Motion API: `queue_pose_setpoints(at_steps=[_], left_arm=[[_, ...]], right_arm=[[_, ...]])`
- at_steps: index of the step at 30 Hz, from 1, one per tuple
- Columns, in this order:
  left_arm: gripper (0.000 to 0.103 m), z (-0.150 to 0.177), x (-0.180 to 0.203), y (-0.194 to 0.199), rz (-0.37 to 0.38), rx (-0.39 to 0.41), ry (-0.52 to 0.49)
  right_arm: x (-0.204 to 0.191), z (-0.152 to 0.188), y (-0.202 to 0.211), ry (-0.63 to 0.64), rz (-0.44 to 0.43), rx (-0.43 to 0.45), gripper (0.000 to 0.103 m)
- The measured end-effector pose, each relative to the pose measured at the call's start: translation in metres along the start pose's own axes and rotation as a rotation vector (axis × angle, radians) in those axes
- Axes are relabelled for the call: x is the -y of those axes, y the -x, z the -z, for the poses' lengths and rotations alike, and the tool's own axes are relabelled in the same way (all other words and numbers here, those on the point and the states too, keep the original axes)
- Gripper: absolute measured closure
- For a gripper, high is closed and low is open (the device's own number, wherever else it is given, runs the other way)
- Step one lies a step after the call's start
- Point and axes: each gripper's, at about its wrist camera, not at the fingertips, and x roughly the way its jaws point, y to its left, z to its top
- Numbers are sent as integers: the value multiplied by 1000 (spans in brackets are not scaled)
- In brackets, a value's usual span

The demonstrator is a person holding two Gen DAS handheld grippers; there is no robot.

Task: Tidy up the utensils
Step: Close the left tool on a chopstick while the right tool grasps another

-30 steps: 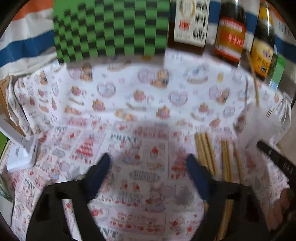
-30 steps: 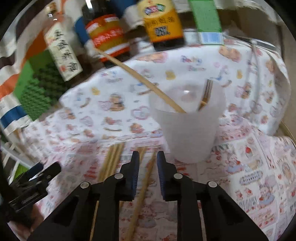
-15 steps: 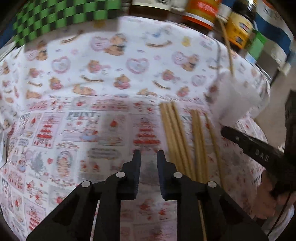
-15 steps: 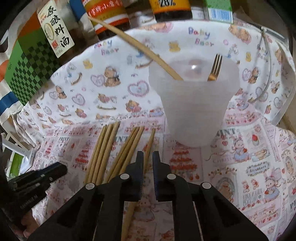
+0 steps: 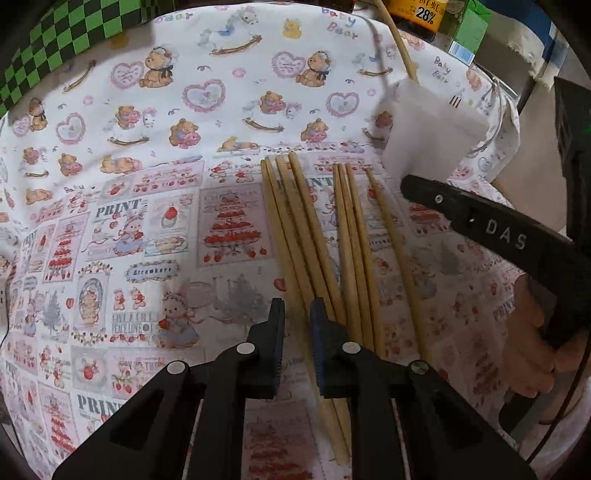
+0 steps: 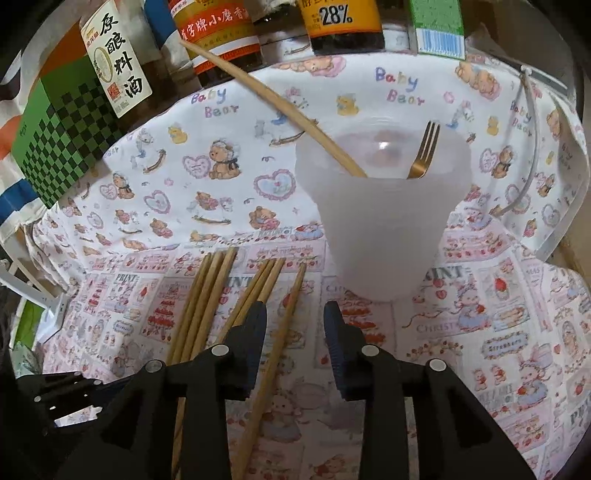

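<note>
Seven wooden chopsticks (image 5: pixel 314 236) lie side by side on the printed cloth (image 5: pixel 147 155) that covers the worktop: a cluster of three, another three just beside it, and a single chopstick (image 6: pixel 284 332) apart on the side nearest the cup. The white plastic cup (image 6: pixel 384 221) stands upright beyond their tips, holding one more chopstick (image 6: pixel 273 99) that leans out towards the bottles, and a gold fork (image 6: pixel 424 151) with its tines up.

The left hand-held gripper (image 5: pixel 297 332) hangs over the near end of the first cluster, its jaws drawn almost together with only a narrow slit left; the leftmost sticks pass under that slit, and the left wrist view does not show the pads pressing on any of them. The right hand-held gripper (image 6: pixel 295 332) points down at the lone chopstick, its jaws opening, the stick lying between them close to the left pad and touched by neither.

Sauce bottles (image 6: pixel 218 33), a green checkered box (image 6: pixel 70 122) and a green carton (image 6: pixel 439 26) line the far edge.
</note>
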Motion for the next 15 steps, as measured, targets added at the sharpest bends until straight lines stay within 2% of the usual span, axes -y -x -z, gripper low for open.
queue_pose_setpoints(at_steps=[3,7,8,11,15], left_arm=[[90,0,-5,2,-19,-9,-14],[90,1,-14,0,39,-39,27],[90,1,-13,-1,36,-49,22],[90,4,-7,0,5,-37,10],[90,7,-8,1,-10,-30,44]], right_arm=[[3,-1,3,-8,1,12,69],[2,-2,10,8,18,37,64],[1,-2,10,9,19,39,61],[2,-3,11,6,16,41,60],[3,-3,9,6,42,13,60]])
